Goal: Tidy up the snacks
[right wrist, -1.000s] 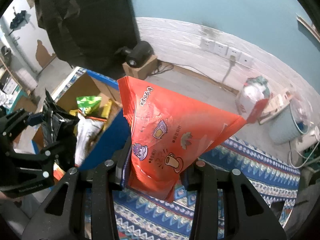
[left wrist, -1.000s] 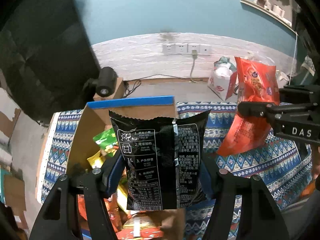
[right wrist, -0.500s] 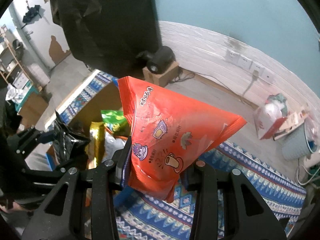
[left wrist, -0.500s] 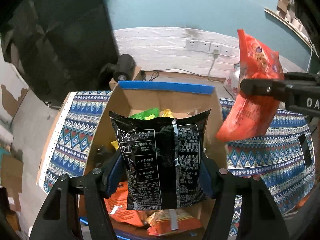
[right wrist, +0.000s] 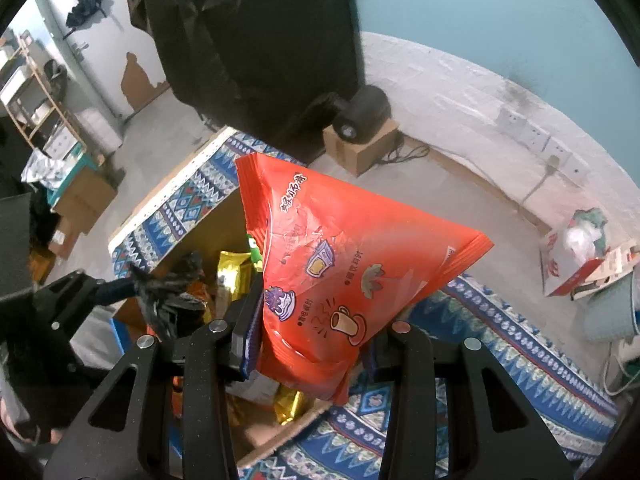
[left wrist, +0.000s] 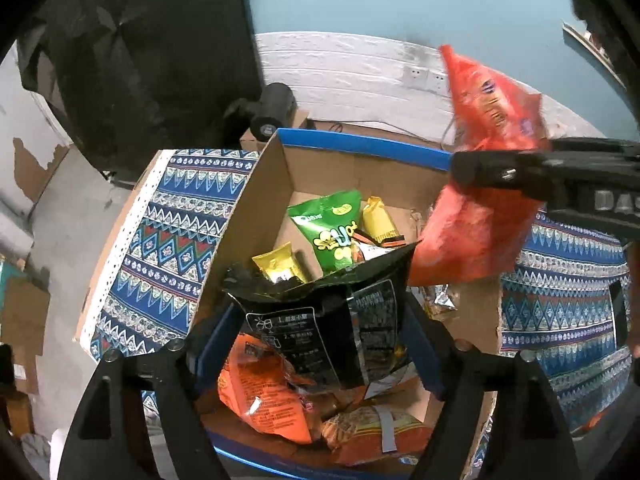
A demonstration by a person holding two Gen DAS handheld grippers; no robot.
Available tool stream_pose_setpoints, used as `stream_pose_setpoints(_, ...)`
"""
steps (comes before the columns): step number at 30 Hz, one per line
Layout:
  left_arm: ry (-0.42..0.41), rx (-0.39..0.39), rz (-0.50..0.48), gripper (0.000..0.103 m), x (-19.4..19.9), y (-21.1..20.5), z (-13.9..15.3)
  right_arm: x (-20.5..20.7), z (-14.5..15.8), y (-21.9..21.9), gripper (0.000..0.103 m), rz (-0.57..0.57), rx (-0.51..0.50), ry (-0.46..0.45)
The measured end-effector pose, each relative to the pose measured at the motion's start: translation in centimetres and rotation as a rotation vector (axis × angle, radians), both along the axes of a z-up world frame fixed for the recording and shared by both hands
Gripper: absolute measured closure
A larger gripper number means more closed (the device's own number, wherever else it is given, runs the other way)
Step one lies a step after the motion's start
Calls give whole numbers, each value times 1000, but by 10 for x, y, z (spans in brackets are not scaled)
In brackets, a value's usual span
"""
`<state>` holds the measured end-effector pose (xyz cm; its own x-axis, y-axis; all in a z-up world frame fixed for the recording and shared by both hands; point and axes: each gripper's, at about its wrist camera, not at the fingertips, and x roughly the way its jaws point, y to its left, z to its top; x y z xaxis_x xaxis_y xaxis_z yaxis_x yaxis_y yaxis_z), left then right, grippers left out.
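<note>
My left gripper (left wrist: 320, 344) is over an open cardboard box (left wrist: 256, 208) with a blue rim. A black snack bag (left wrist: 340, 328) sags between its spread fingers, tipped forward and crumpled. The box holds a green bag (left wrist: 332, 228), yellow packets (left wrist: 280, 266) and orange bags (left wrist: 264, 392). My right gripper (right wrist: 308, 344) is shut on a red-orange snack bag (right wrist: 340, 272) and holds it above the box's right side. It shows in the left wrist view (left wrist: 540, 176) with the red bag (left wrist: 476, 236). The left gripper also shows in the right wrist view (right wrist: 120, 288).
The box stands on a table with a blue patterned cloth (left wrist: 160, 232). A black lamp on a small carton (right wrist: 360, 120) sits on the floor behind. A white bag and a bin (right wrist: 592, 256) stand at the right wall.
Both grippers moved over the box. The left fingers spread apart and the black bag slumped and tipped forward into the box. The red bag came closer to the box's right wall.
</note>
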<state>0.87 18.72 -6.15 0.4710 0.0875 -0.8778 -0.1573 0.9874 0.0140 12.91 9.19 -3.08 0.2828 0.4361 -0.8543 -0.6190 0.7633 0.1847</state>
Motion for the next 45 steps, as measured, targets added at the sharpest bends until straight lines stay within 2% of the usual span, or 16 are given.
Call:
stream_pose_setpoints(8, -22, 0, 22, 20, -6, 6, 11, 6, -21, 16, 58, 20, -28, 49)
stream_pose_setpoints(10, -35, -6, 24, 17, -7, 5, 16, 5, -23, 17, 38, 19, -35, 53)
stream_pose_setpoints(12, -45, -1, 25, 16, -8, 4, 19, 4, -22, 16, 32, 11, -44, 34)
stream_pose_setpoints(24, -92, 20, -1, 16, -21, -8, 44, -22, 22, -22, 27, -68, -5, -88)
stream_pose_setpoints(35, -141, 62, -28, 9, -32, -27, 67, -56, 54, -66, 27, -140, 51, -173)
stream_pose_setpoints(40, -157, 75, -43, 9, -37, -37, 75, -66, 60, -89, 26, -182, 72, -200)
stream_pose_setpoints(45, -175, 101, -44, 3, -37, -45, 77, -67, 53, -106, 26, -198, 74, -192)
